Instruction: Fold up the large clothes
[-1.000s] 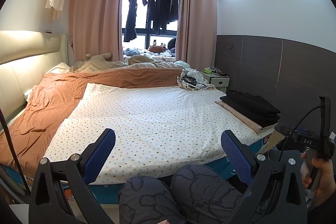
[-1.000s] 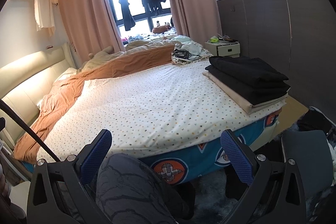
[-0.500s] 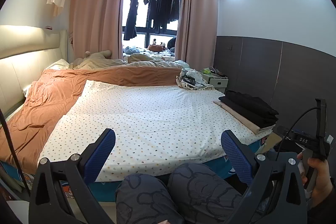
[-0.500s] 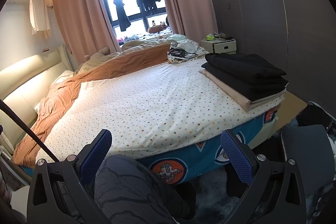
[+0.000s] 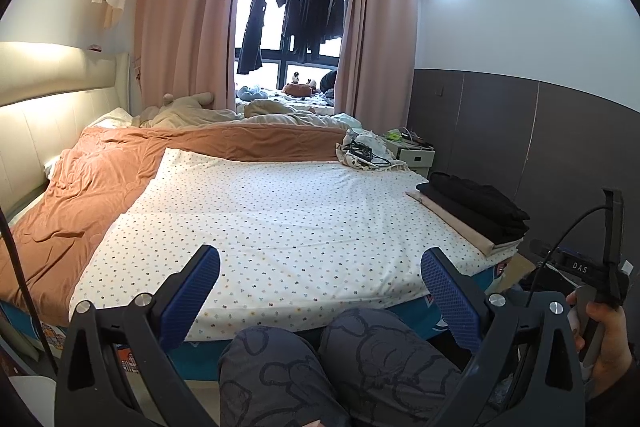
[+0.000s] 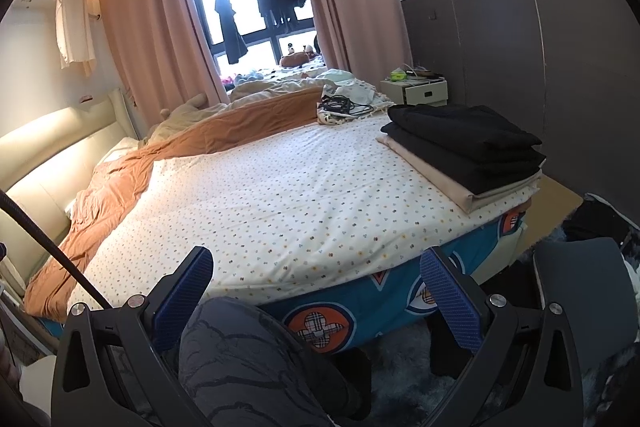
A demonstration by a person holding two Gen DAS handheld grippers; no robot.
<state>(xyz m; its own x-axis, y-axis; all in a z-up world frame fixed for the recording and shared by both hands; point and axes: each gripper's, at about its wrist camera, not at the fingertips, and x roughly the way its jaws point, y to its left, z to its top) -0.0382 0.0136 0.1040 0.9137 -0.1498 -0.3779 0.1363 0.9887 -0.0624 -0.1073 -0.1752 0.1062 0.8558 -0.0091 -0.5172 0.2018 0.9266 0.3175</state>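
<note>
A stack of folded clothes, black pieces on a beige one (image 5: 476, 213) (image 6: 468, 151), lies on the right edge of the bed. The bed is covered by a white dotted sheet (image 5: 280, 219) (image 6: 280, 195). My left gripper (image 5: 320, 287) is open and empty, held above my knees in front of the bed's near edge. My right gripper (image 6: 316, 287) is open and empty too, low before the bed's near right corner. The right gripper's handle and my hand show in the left wrist view (image 5: 592, 283).
An orange blanket (image 5: 80, 195) covers the bed's left and far side. A bundle of cloth with cables (image 5: 366, 155) lies at the far right corner beside a nightstand (image 6: 420, 91). Dark clothes hang in the window (image 5: 296, 15). A dark chair (image 6: 580, 291) stands at right.
Both grippers have tilted up slightly and drawn back a little, so the bed sits lower in view. Jaws stay open and empty.
</note>
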